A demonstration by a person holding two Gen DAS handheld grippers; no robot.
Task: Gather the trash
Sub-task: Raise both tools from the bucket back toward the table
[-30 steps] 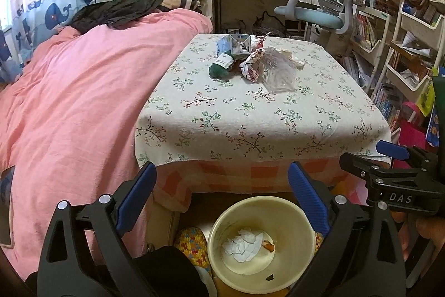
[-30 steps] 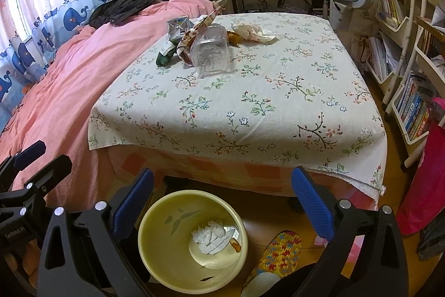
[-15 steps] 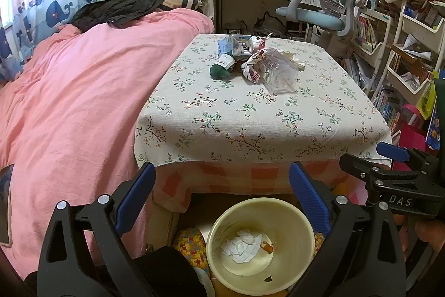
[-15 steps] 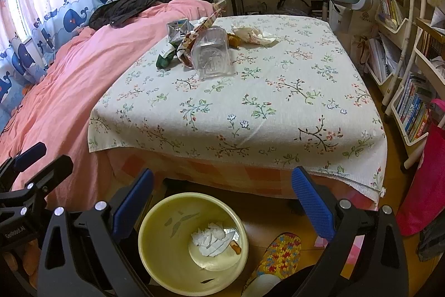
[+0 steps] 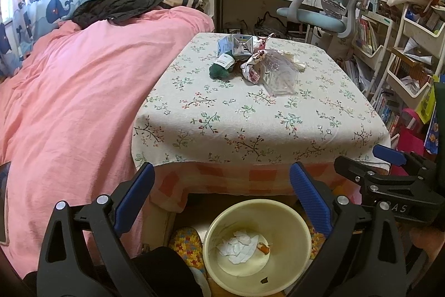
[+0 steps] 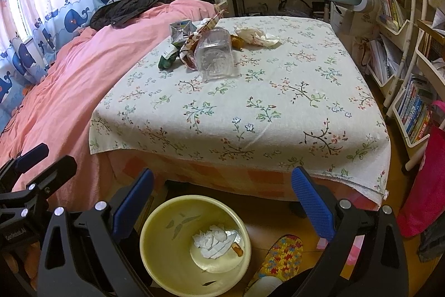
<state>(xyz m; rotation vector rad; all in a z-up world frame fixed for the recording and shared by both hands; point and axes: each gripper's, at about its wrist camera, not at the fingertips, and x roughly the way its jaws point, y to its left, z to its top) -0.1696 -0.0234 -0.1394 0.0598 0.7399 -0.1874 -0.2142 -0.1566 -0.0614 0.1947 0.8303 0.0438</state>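
Your left gripper and right gripper both gape empty above the round yellow plastic bin, short of the trash pile.

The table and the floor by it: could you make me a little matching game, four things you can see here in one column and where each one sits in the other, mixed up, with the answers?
Things
1. clear plastic container
2. yellow bin
3. black jacket
4. office chair

Places
A. on the pink bed cover
B. lying on the flowered tablecloth among the trash
C. by the desk at the back of the room
D. on the floor in front of the table, with white paper scraps inside

Pairs: 1-B, 2-D, 3-A, 4-C
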